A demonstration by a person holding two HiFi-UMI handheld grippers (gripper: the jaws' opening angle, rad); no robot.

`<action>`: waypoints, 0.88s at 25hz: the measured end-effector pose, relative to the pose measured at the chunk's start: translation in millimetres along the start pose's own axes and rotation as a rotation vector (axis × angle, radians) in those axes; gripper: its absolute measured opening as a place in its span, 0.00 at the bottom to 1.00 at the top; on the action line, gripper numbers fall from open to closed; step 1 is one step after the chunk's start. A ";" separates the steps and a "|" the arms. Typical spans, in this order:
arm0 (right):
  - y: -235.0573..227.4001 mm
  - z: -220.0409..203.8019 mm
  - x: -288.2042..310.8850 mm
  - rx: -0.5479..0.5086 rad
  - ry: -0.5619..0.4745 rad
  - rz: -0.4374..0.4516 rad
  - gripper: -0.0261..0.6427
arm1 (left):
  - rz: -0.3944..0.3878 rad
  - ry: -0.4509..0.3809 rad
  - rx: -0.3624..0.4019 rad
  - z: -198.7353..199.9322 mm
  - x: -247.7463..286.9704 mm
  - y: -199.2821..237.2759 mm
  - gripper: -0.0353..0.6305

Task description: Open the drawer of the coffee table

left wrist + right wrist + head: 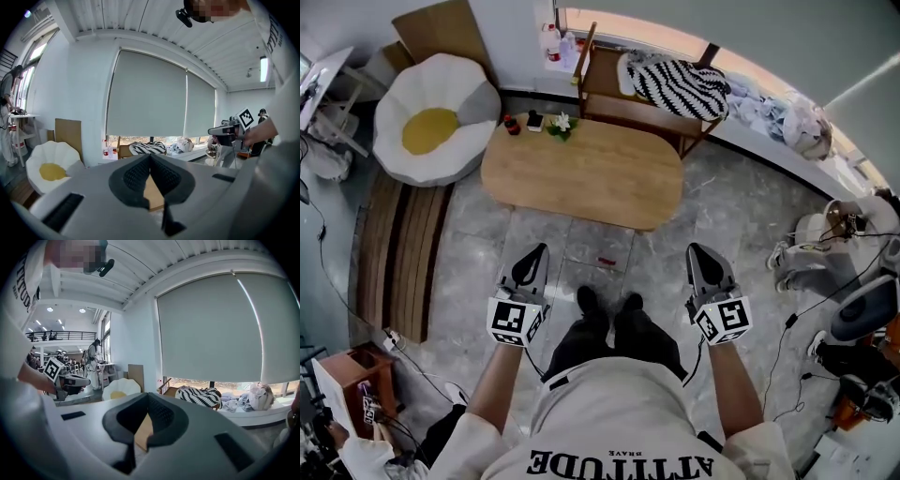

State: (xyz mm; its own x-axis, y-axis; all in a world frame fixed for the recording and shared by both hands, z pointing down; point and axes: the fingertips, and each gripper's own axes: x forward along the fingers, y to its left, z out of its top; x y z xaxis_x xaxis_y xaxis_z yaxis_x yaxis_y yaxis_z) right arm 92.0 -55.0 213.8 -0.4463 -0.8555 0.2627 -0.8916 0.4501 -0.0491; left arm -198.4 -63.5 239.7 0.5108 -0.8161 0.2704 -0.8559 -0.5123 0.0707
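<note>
Nothing of the task looks done: the left gripper [533,255] and right gripper [701,253] are both closed and empty, held apart from the wooden desk [591,178] ahead, whose drawer, probably under the top, is out of sight.

Coffee table [581,173]: pale wood, smooth matt top; floor [534,248]: grey veined stone tile, faint sheen; egg-shaped cushion [431,131]: soft white and yellow fabric; striped throw [675,84]: black-and-white cloth; left gripper [539,249], right gripper [696,249]: matt grey plastic shells; pads [137,176]: black, finely textured; roller blind [150,93]: matt grey cloth.
</note>
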 end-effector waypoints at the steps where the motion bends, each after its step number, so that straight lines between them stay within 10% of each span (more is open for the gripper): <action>1: -3.8 -2.8 4.5 -0.002 0.005 -0.005 0.06 | -0.003 0.005 -0.002 -2.3 6.4 2.1 0.08; 11: -51.1 -63.9 44.7 0.103 0.055 -0.011 0.06 | -0.044 0.043 -0.018 -40.8 77.4 -3.5 0.08; 22: -104.9 -246.9 98.2 0.250 0.228 -0.047 0.06 | -0.079 0.204 -0.068 -204.4 164.3 -18.4 0.08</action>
State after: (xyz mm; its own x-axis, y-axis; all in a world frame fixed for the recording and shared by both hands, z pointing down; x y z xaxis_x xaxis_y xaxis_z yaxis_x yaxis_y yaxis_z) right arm 160.5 -123.0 482.7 -0.4010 -0.7819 0.4773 -0.9145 0.3107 -0.2593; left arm -115.3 -133.4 479.1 0.5557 -0.6994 0.4495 -0.8207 -0.5478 0.1624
